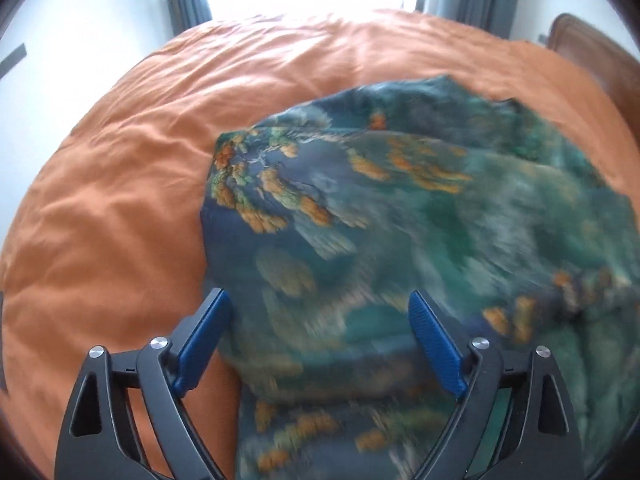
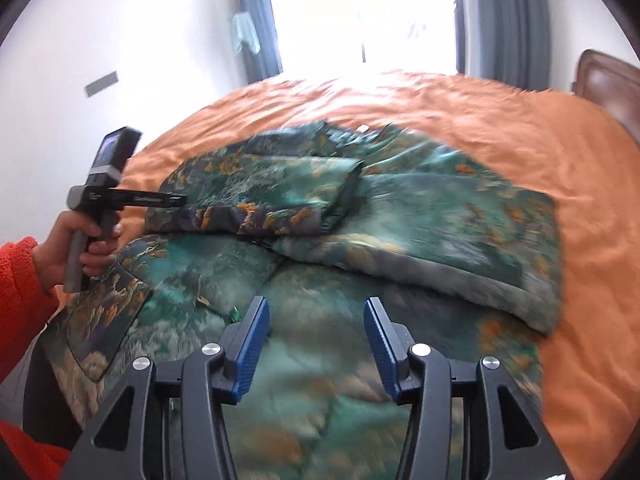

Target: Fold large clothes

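A large green and blue garment (image 2: 420,216) with orange patches lies spread on the bed, one part (image 2: 260,188) folded over its top left. In the left wrist view the same garment (image 1: 400,200) fills the right half, blurred. My left gripper (image 1: 320,308) hovers open over the garment's left edge with nothing pinched; in the right wrist view a hand holds that left gripper (image 2: 176,200) beside the folded part. Nearer to me, my right gripper (image 2: 316,308) stands open above the cloth, its blue pads (image 2: 252,344) apart and bare.
An orange bedcover (image 1: 120,200) lies under the garment and shows all around it (image 2: 580,184). A wooden headboard (image 2: 608,84) stands at the right. Behind the bed are a bright window (image 2: 360,12), grey curtains (image 2: 500,20) and a white wall. An orange sleeve (image 2: 20,300) is at the left.
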### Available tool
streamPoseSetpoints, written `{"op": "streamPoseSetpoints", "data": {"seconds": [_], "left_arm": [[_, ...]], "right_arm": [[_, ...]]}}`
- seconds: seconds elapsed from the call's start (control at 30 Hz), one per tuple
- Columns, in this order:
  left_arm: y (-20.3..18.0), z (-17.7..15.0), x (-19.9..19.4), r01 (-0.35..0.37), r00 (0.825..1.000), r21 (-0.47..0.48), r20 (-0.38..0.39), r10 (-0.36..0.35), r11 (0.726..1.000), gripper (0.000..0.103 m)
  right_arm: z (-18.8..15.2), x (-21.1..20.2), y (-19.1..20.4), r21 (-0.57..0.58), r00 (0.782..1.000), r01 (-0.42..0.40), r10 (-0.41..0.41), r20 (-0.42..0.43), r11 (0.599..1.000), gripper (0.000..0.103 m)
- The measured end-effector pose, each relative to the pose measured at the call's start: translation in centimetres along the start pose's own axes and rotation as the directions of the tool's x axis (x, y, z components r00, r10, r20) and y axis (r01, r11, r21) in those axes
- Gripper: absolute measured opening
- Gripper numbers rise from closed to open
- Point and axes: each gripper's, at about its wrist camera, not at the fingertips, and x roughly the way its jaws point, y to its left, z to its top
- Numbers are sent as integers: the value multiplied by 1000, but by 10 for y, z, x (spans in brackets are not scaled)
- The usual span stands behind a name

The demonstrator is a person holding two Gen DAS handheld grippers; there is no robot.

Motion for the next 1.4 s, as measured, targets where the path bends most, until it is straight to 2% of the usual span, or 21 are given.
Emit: {"op": "streamPoseSetpoints", "data": {"seconds": [0.1, 0.17, 0.3, 0.43, 0.57, 0.7, 0.77, 0.87, 0.93, 1.07, 1.23, 1.4], "left_arm": [[-9, -33, -50, 16, 997, 25, 81, -18, 1000, 94], [-20, -55, -76, 23, 994, 37, 105, -27, 999, 95], [-47, -91, -117, 19, 990, 48, 142, -26, 999, 96], [-68, -115, -148, 14, 981, 60, 191, -25, 998, 97], [-88, -133, -173, -12, 970, 83, 242, -8, 996, 98], [-91, -138, -184, 43, 970, 71, 235, -58, 997, 99], [-92, -140, -187, 33, 969, 71, 241, -49, 997, 99], [-90, -144, -196, 2, 962, 72, 272, -22, 997, 99], [-84, -148, -202, -16, 959, 49, 282, 1, 999, 99], [-62, -156, -210, -18, 962, -22, 273, 23, 1000, 99], [-33, -171, -208, -71, 962, -66, 259, 86, 995, 99], [-5, -177, -193, -77, 973, -102, 210, 97, 992, 99]], "right_arm": [[-32, -43, -3, 23, 990, 115, -116, 76, 993, 62], [-51, -57, -10, 72, 981, 160, -166, 95, 985, 63], [-74, -63, -20, 155, 984, 154, -165, 61, 976, 63], [-80, -62, -13, 124, 981, 176, -185, 63, 977, 63], [-80, -62, -4, 129, 985, 146, -156, 69, 981, 63], [-80, -69, 13, 113, 978, 156, -169, 119, 981, 64], [-79, -73, 21, 89, 971, 178, -190, 147, 980, 66], [-80, -81, 32, 45, 959, 201, -206, 196, 979, 76], [-80, -84, 36, 20, 954, 218, -217, 208, 976, 76], [-81, -88, 33, 23, 960, 204, -204, 191, 979, 76], [-91, -87, 27, 26, 962, 230, -232, 146, 973, 76], [-100, -92, 21, 46, 951, 279, -282, 124, 959, 76]]}}
